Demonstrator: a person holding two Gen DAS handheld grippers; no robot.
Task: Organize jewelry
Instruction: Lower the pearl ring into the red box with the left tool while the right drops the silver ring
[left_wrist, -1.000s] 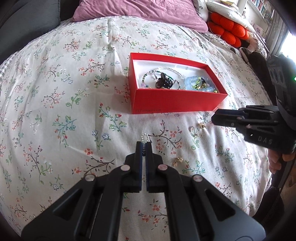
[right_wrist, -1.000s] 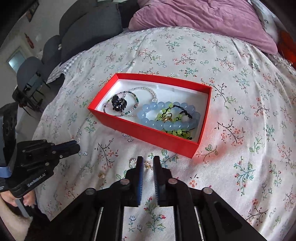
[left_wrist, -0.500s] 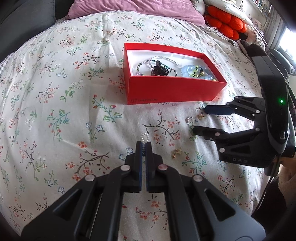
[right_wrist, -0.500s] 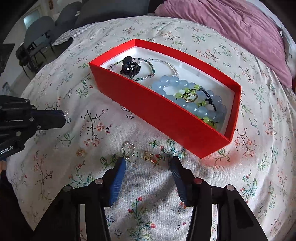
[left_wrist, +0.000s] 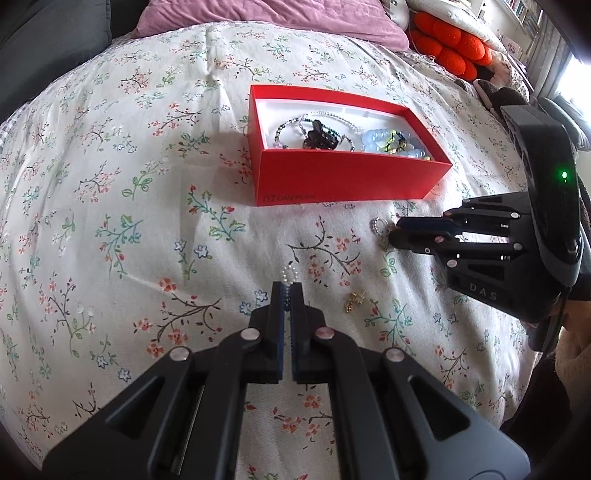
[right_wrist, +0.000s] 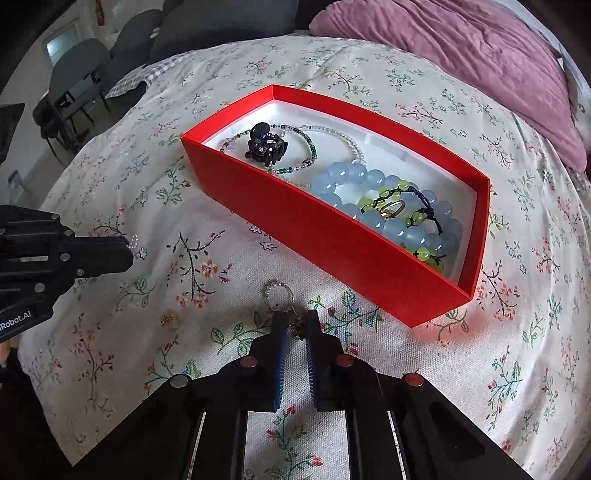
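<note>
On the bed: a white quilt printed with small flowers (left_wrist: 110, 206) carried everything.
Box: an open red cardboard box with a white lining (right_wrist: 295, 218) sat mid-bed, holding a pale blue bead bracelet (right_wrist: 373, 206), a green bead cord bracelet (right_wrist: 402, 206), a black hair claw (right_wrist: 266, 146) and a thin strand of clear and green beads (right_wrist: 314, 147).
Left tongs (left_wrist: 289, 291): pressed shut on a small pearl-bead ring (left_wrist: 289, 275), which poked out past the tips.
Right tongs (right_wrist: 295, 325): narrowed around a small gold-coloured earring (right_wrist: 296, 326) on the quilt, jaws not fully together; I could not tell whether they gripped it.
Loose pieces: a silver ring set with tiny stones (right_wrist: 277, 291) lay just ahead of the right tips; another small gold earring (left_wrist: 352, 300) lay near the left tongs.
Risk, by my judgement: the soft quilt could give under the tips and let the tiny earring slip free, or fabric could be pinched with it.
Second risk: the neighbouring silver ring might be nudged or dragged along.
Third risk: the pearl ring, held only by its edge, could drop before reaching the box.
</note>
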